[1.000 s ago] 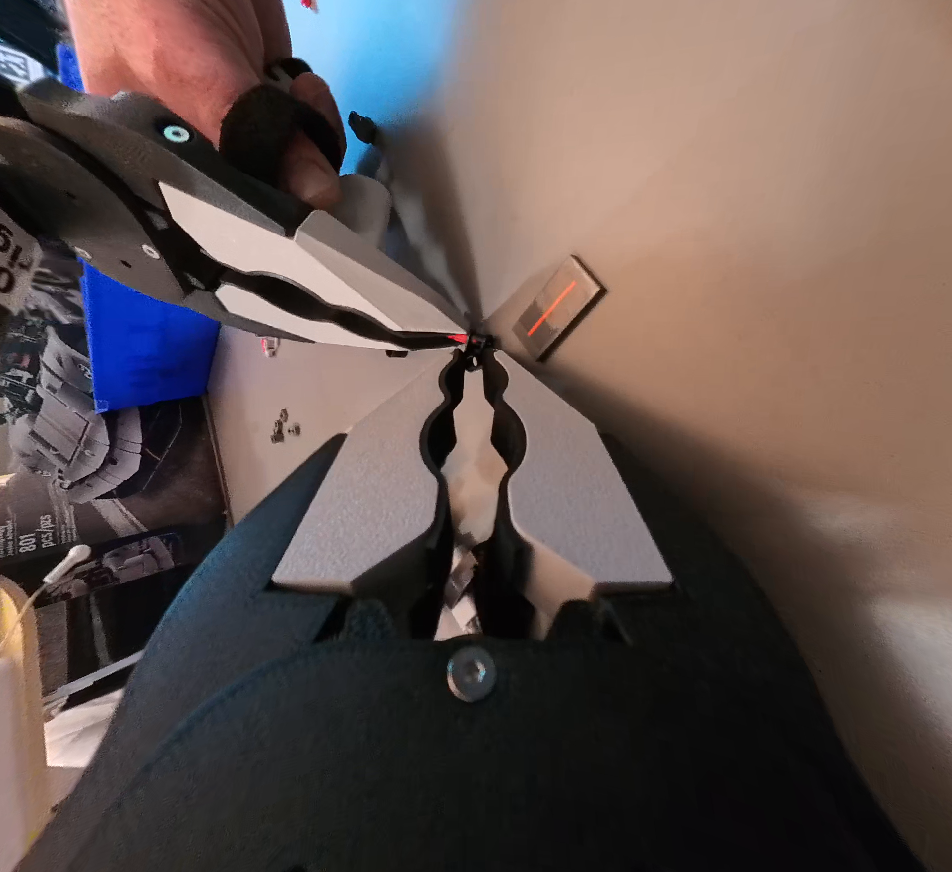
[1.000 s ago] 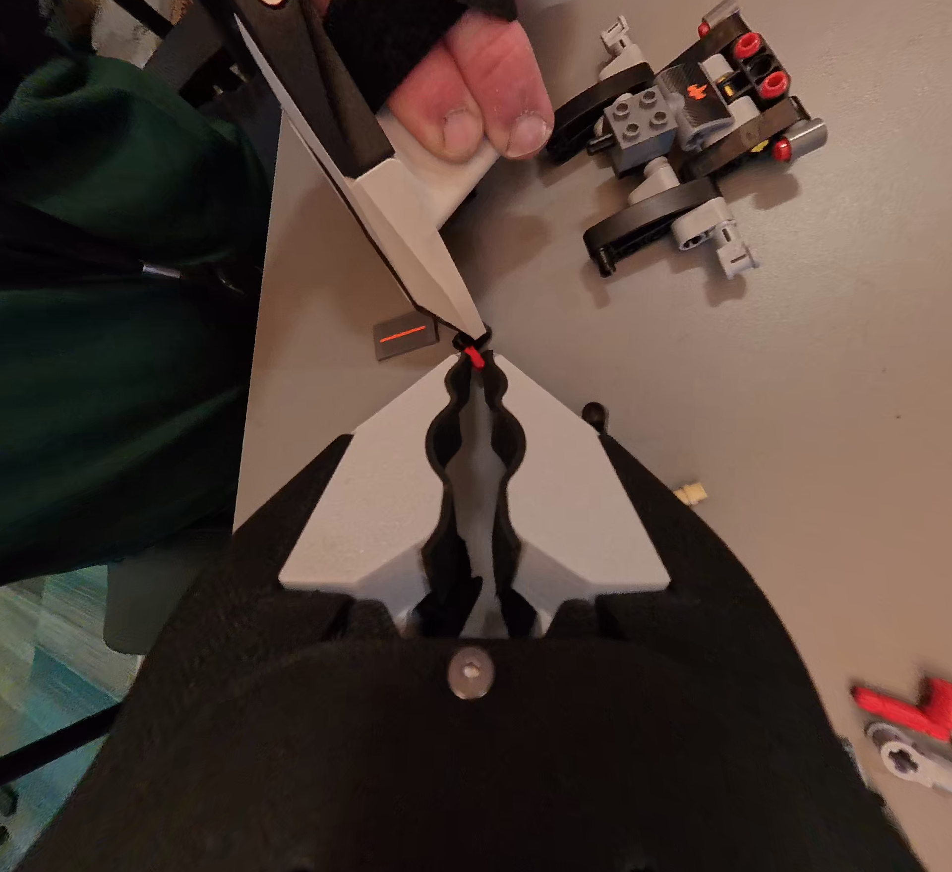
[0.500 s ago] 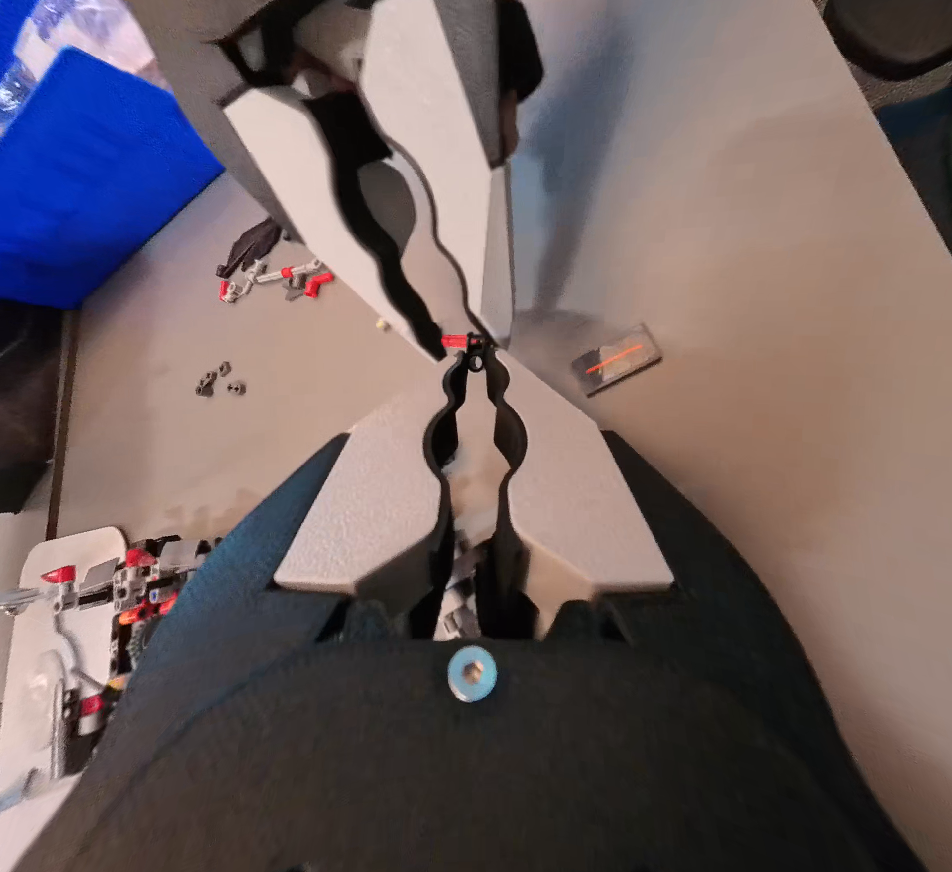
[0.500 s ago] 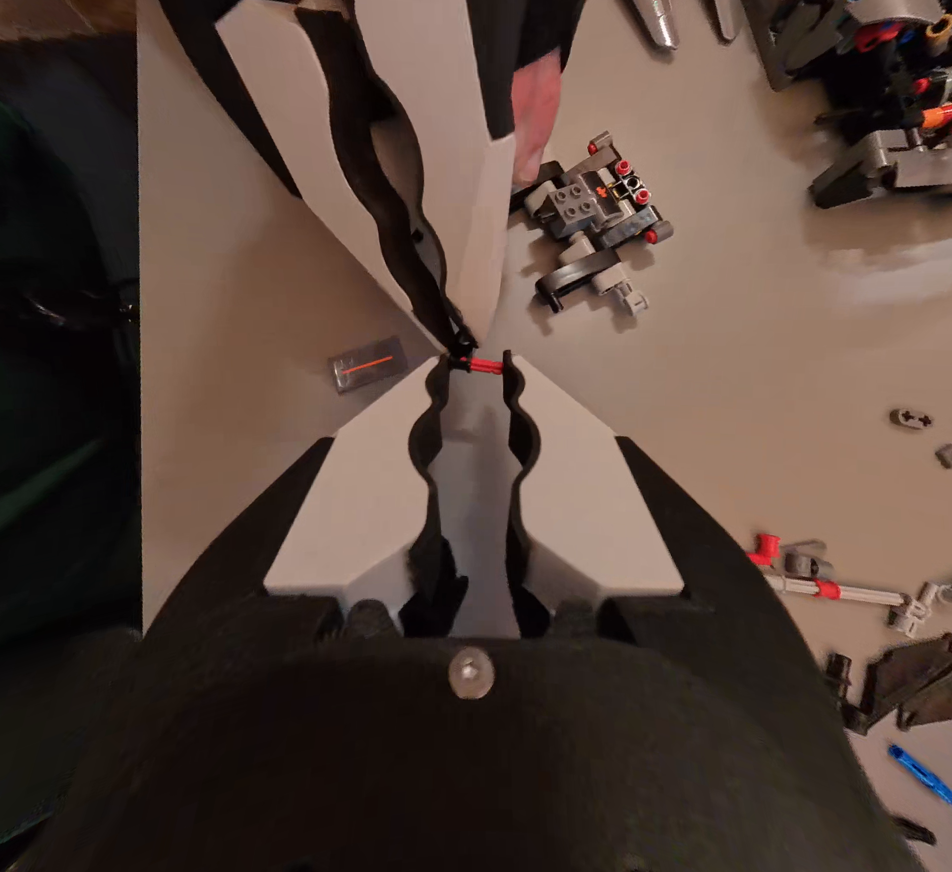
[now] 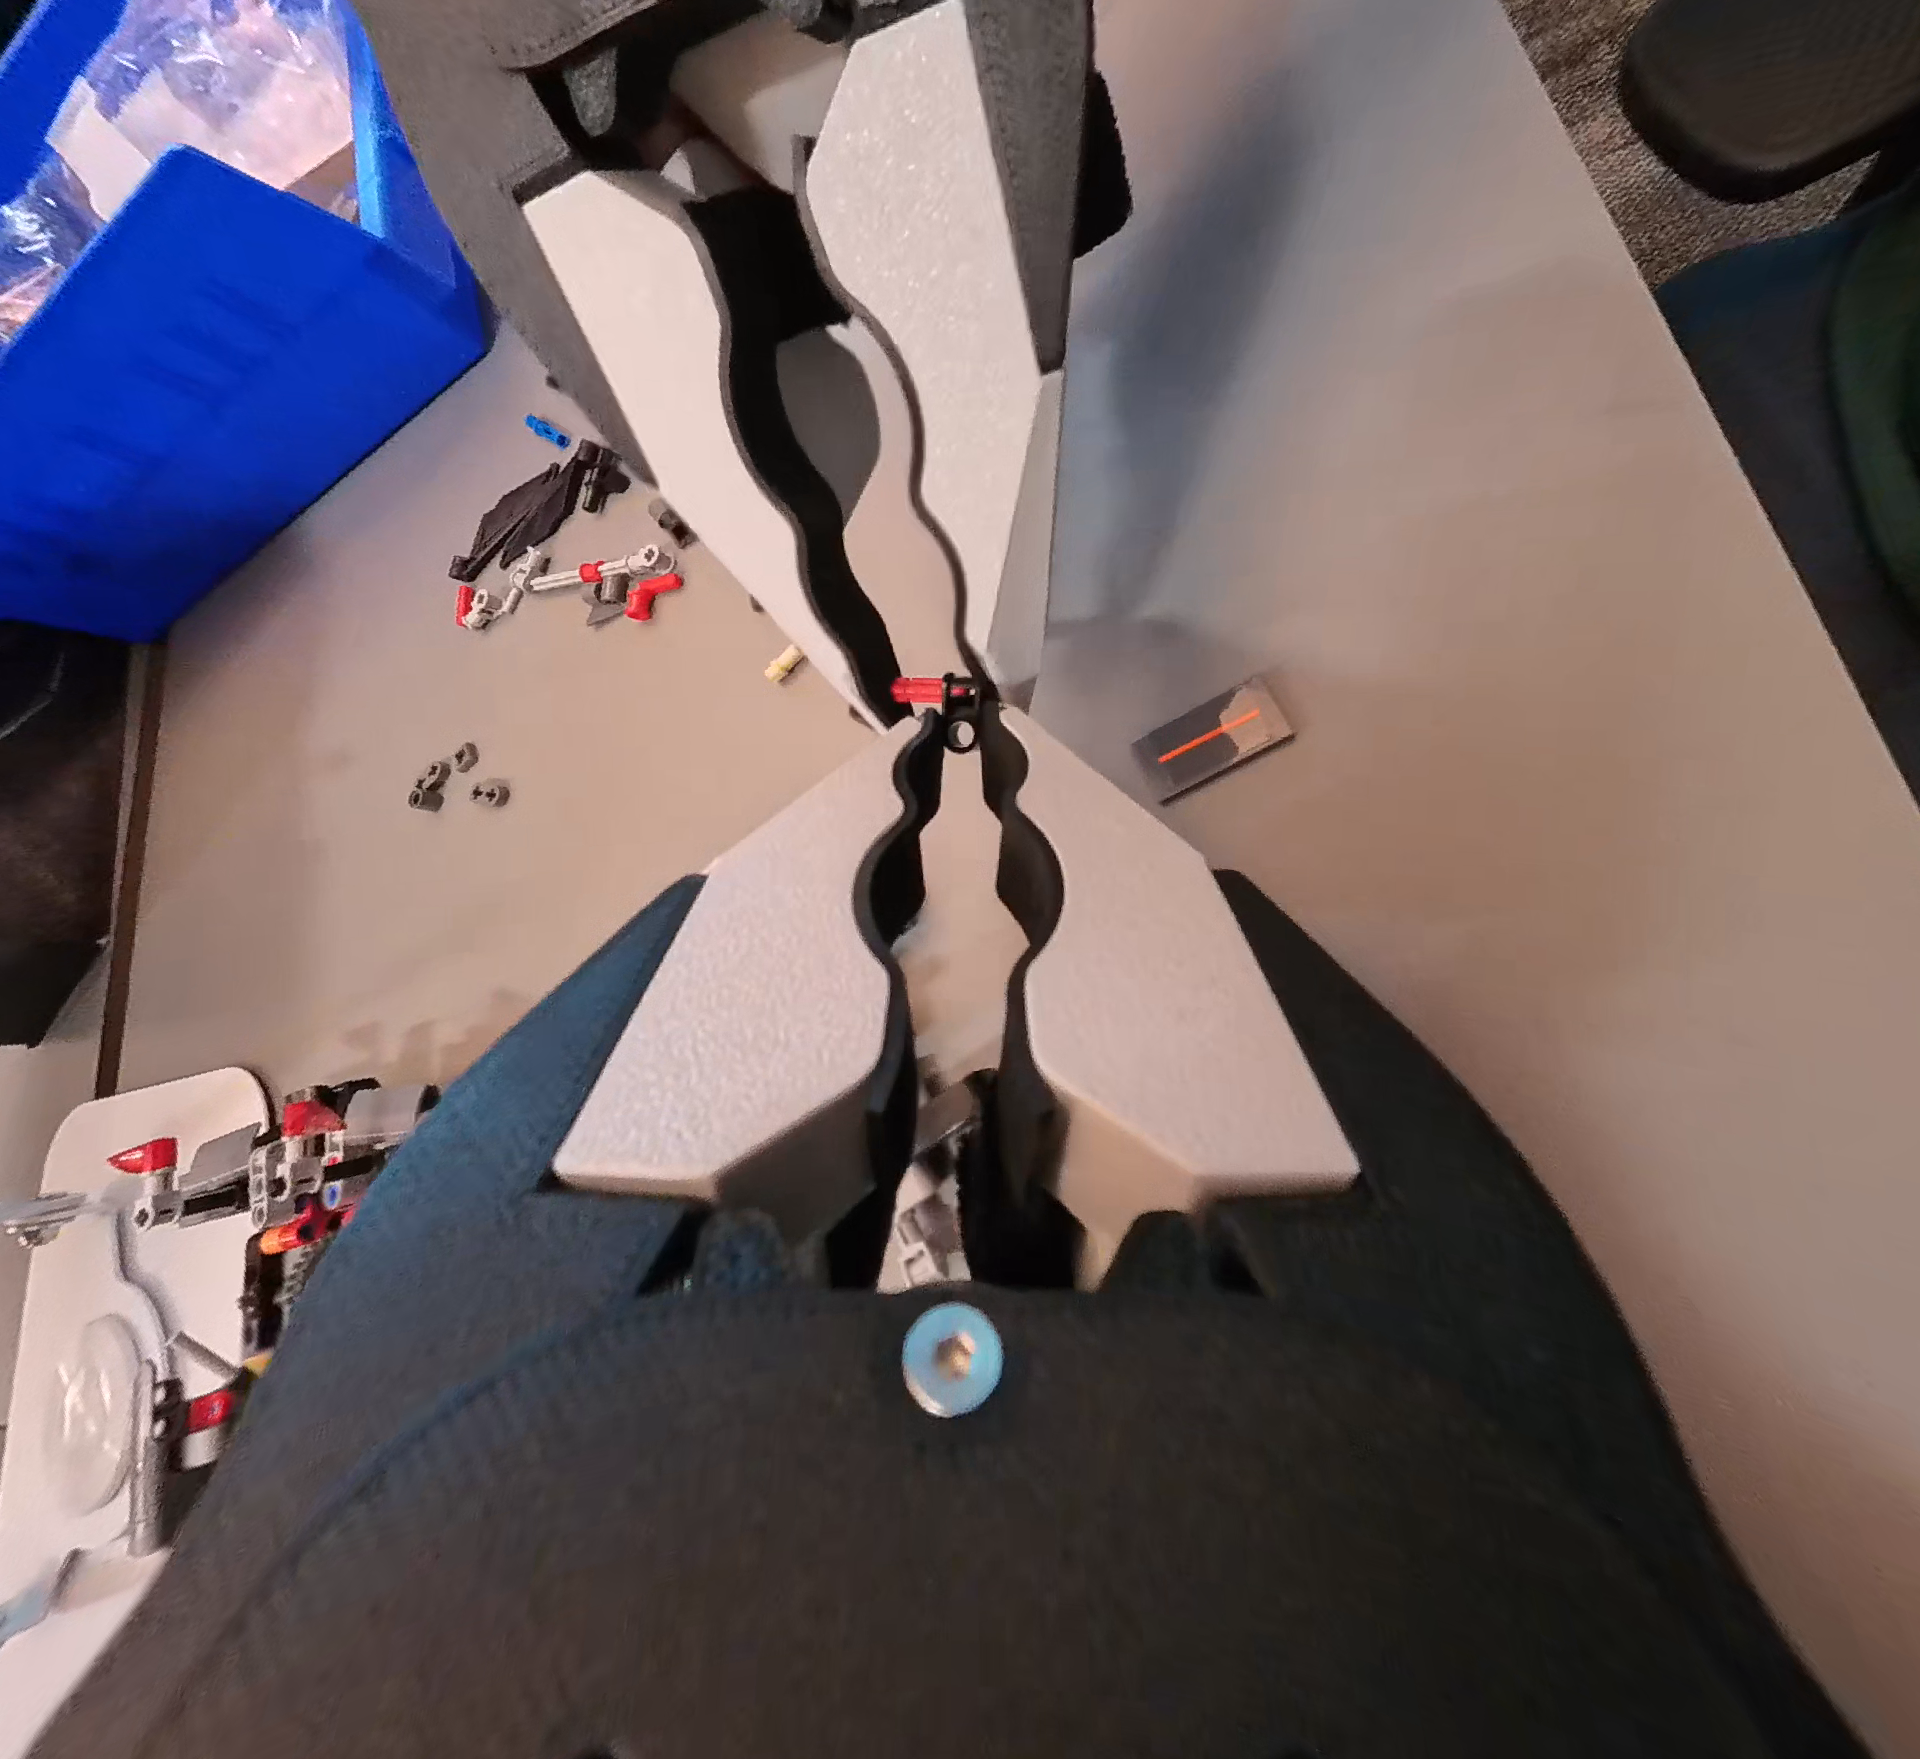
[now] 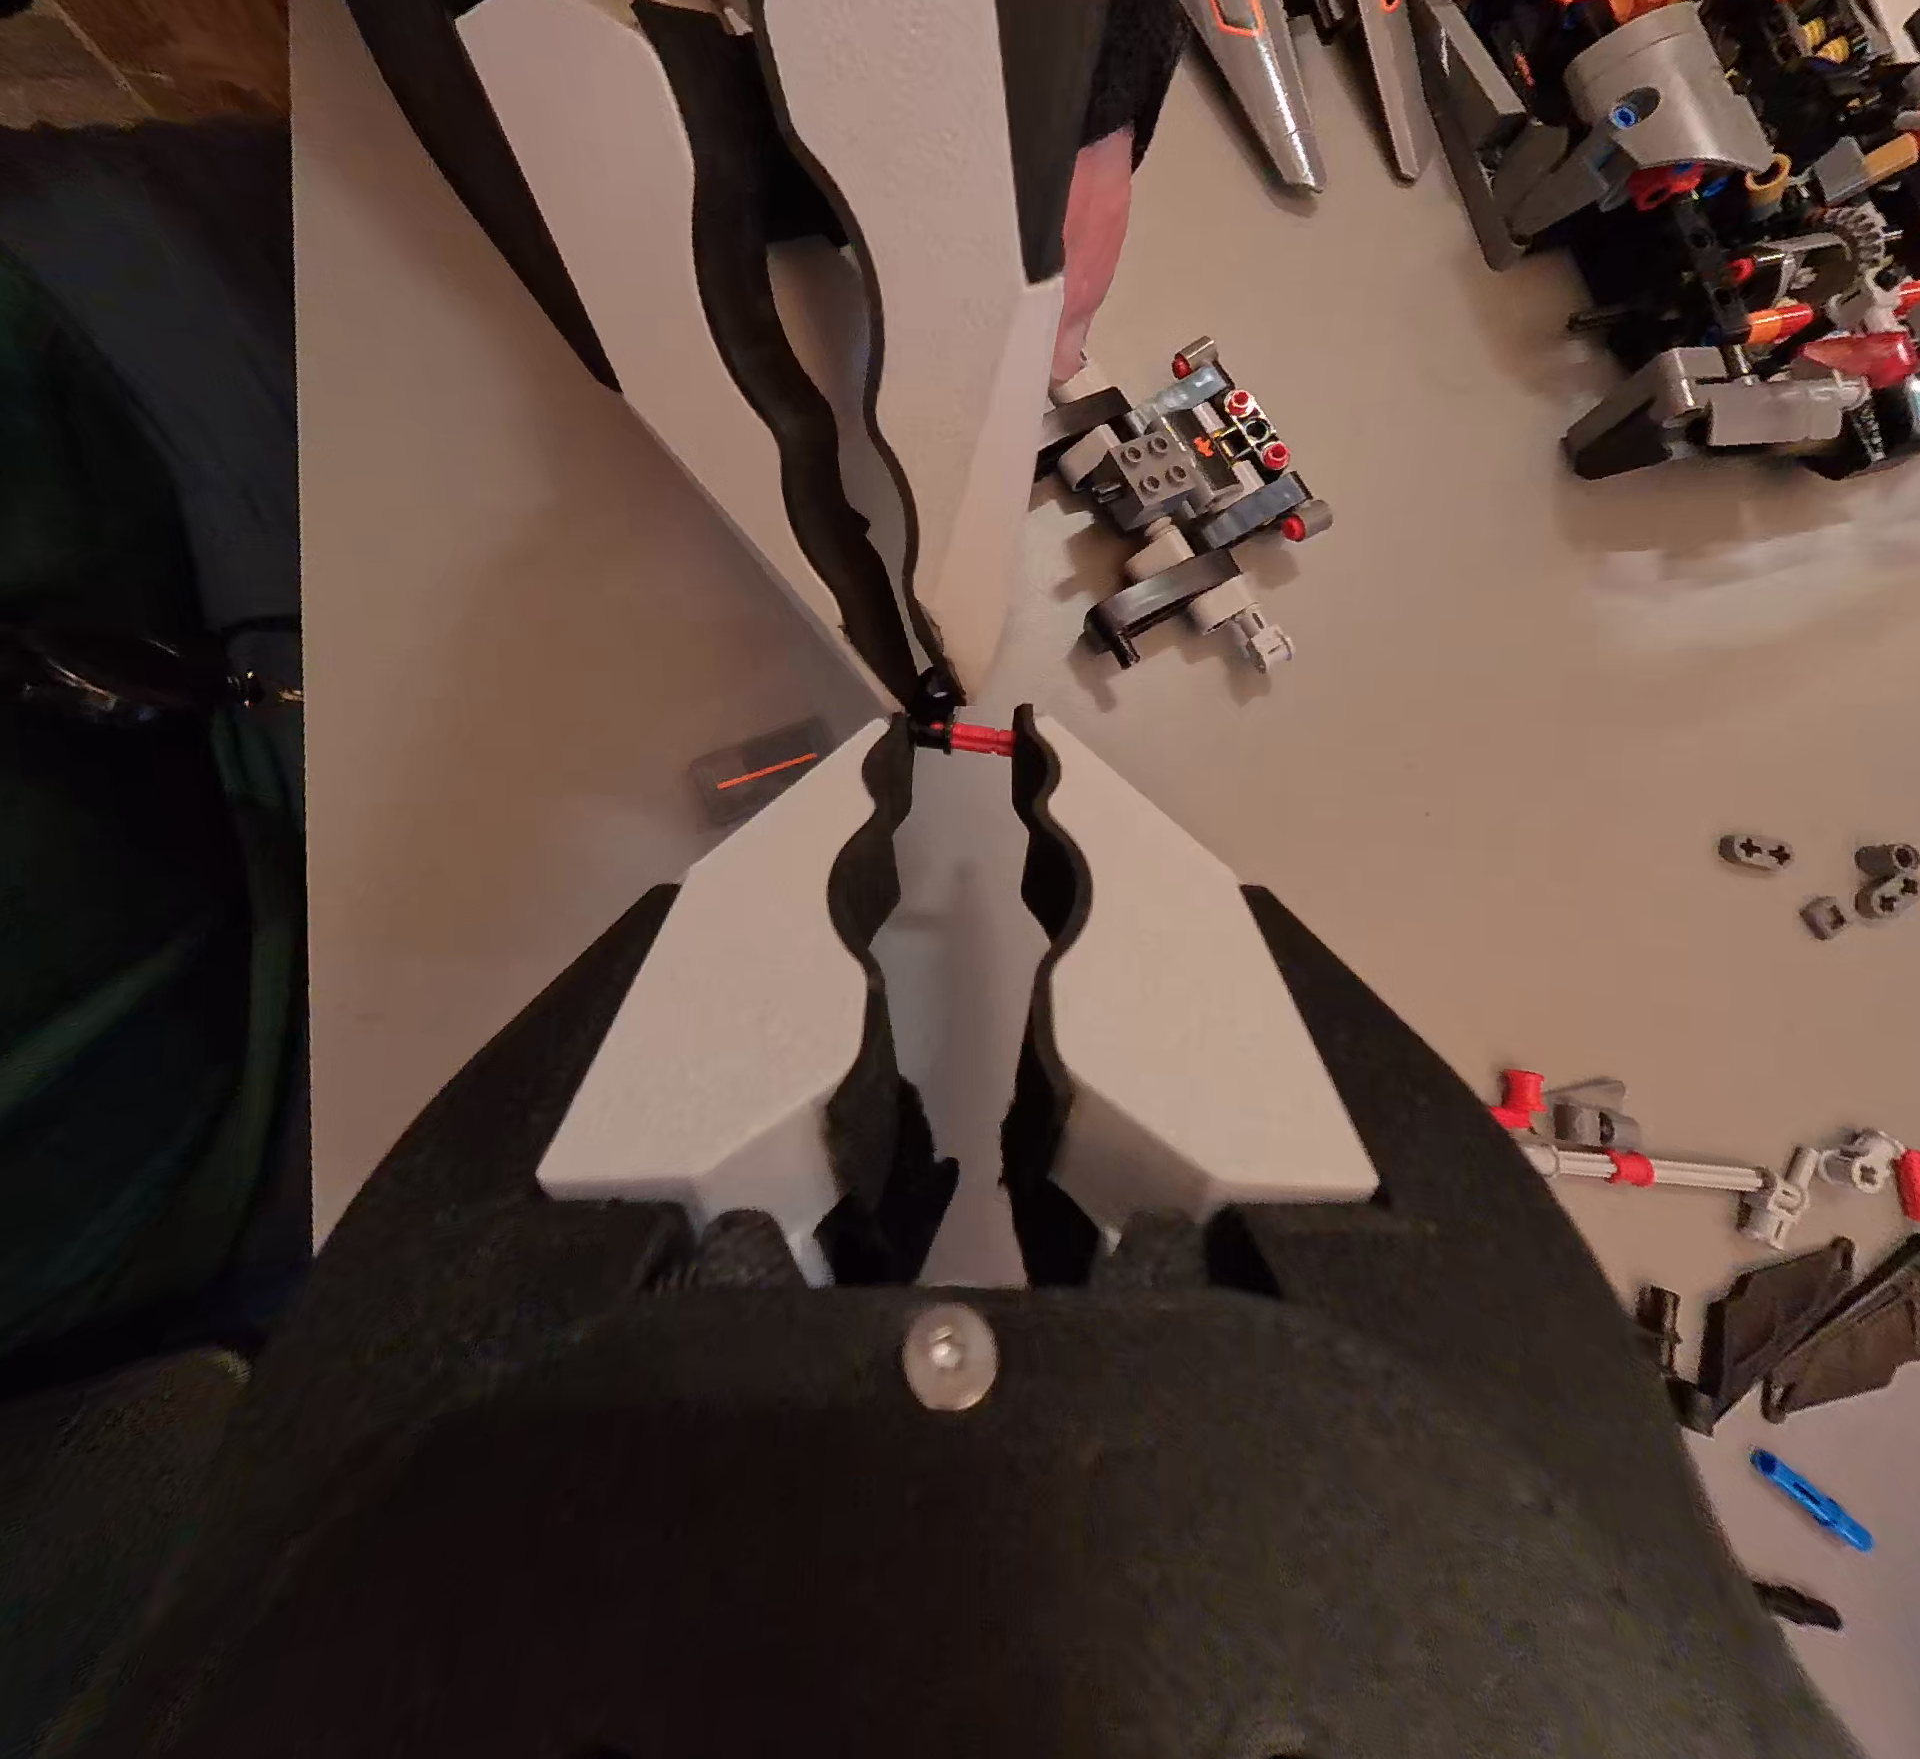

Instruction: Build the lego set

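The large lego model (image 6: 1714,151) at far right is cut by the frame; the blue bin (image 5: 187,307) likewise, its bagged contents indistinct.

Left gripper (image 5: 958,735): black textured housing, 2 pale grey wedge-shaped fingers (image 5: 769,1003) narrowing to points. Inner edges lined with black wavy padding. 1 silver hex screw (image 5: 952,1358) centred on housing.

Right gripper (image 6: 964,735): same build; matte black body, 2 pale grey fingers (image 6: 1174,1013), black scalloped liners, 1 silver screw (image 6: 950,1360) at centre.

Black strap (image 6: 1132,78) crosses the person's fingers behind the far gripper. Dark green sleeve (image 6: 125,1034) at frame edge in the right wrist view.
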Demonstrator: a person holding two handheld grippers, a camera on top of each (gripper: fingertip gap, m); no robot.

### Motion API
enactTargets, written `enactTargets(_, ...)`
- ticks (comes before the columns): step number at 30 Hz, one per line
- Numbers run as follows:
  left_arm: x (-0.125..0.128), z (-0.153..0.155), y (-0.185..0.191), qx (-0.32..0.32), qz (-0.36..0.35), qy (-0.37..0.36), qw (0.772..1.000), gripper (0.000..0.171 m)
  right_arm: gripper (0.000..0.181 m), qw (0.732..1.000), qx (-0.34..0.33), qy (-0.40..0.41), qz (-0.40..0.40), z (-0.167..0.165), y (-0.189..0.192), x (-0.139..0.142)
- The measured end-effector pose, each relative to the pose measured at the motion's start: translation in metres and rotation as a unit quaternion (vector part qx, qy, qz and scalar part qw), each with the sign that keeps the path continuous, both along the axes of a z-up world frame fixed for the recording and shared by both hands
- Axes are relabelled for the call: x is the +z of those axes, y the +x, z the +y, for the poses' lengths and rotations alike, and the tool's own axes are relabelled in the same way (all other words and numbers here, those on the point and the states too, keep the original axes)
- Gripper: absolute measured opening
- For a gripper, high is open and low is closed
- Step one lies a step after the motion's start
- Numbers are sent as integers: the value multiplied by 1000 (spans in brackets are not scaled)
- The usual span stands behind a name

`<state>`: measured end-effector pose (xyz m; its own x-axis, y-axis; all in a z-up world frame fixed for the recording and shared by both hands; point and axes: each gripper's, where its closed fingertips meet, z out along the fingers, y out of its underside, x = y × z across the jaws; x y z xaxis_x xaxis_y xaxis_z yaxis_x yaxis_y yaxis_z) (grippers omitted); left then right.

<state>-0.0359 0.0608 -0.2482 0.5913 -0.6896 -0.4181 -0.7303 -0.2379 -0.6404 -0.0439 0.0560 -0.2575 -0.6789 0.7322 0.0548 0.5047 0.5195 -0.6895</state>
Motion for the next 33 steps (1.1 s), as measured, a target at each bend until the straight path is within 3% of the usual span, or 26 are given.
enactTargets(11,-1,4,-3,9,17,0,1000,5,16,1000,-4,0,7,4,-5,0)
enactTargets(15,13,9,-9,31,-19,27,999,6,17,993,-40,-114,-1,8,-9,14)
enactTargets(22,29,3,-16,37,17,100,994,11,17,965,-66,-250,-29,-2,-13,27)
enactTargets(27,38,-2,-22,37,43,138,989,12,17,958,-81,-275,-32,-8,-18,34)
enactTargets(33,44,-7,-21,12,55,165,985,1,17,936,-93,-336,-49,-13,-23,41)
